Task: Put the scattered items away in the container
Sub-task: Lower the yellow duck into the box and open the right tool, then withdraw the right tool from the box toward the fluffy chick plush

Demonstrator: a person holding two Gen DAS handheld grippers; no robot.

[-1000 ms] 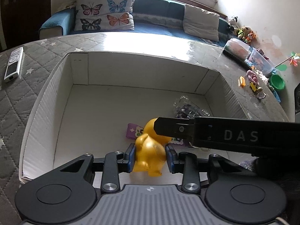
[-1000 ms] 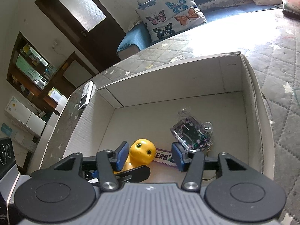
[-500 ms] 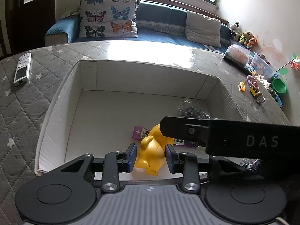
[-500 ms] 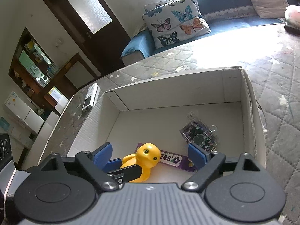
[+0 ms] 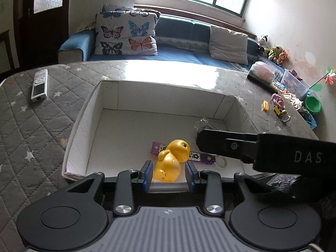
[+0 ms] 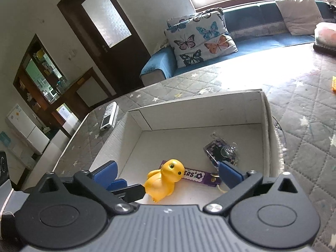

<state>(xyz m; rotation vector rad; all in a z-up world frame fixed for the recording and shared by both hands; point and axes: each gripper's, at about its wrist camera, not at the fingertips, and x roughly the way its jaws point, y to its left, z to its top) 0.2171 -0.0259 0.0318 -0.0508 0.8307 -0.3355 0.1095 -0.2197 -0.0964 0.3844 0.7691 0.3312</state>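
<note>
While both grippers (image 5: pixel 169 175) (image 6: pixel 168 173) gape, the box (image 5: pixel 77 130) holds duck (image 5: pixel 171 160), purple tag (image 6: pixel 196 175), clear pouch (image 6: pixel 220 152).

duck (image 6: pixel 162 180) in box (image 6: pixel 201 113), on strap (image 6: pixel 196 175); remote (image 5: pixel 39 85) left of box.

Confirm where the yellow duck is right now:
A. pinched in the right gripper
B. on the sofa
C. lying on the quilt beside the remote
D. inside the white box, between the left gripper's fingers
D: the yellow duck sits inside the white box, between the blue pads of the left gripper; the right gripper is spread wide open.
</note>
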